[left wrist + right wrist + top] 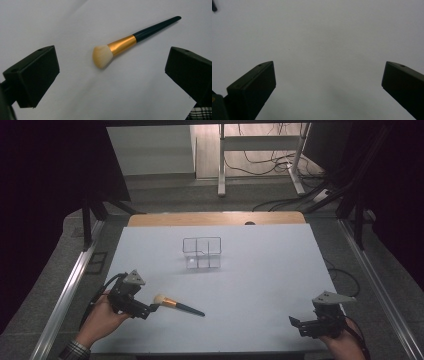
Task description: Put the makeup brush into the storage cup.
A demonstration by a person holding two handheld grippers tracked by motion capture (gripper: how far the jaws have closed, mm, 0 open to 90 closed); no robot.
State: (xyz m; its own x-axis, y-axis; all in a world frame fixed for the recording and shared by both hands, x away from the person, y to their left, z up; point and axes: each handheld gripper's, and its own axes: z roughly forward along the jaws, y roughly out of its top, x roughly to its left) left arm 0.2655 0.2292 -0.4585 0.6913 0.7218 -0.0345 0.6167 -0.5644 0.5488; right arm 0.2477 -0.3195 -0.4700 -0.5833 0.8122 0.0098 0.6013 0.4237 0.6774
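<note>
on the white table [260, 270], makeup brush [175, 304] before the released left claw [152, 309]; right claw [296, 322] released too

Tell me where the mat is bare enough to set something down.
The widest bare patch on the mat lies between the clear organizer and the right tongs. Left of the organizer, up to the mat's left edge, is bare too. It is tight only at the near left, where the left tongs stand open by the brush.
</note>
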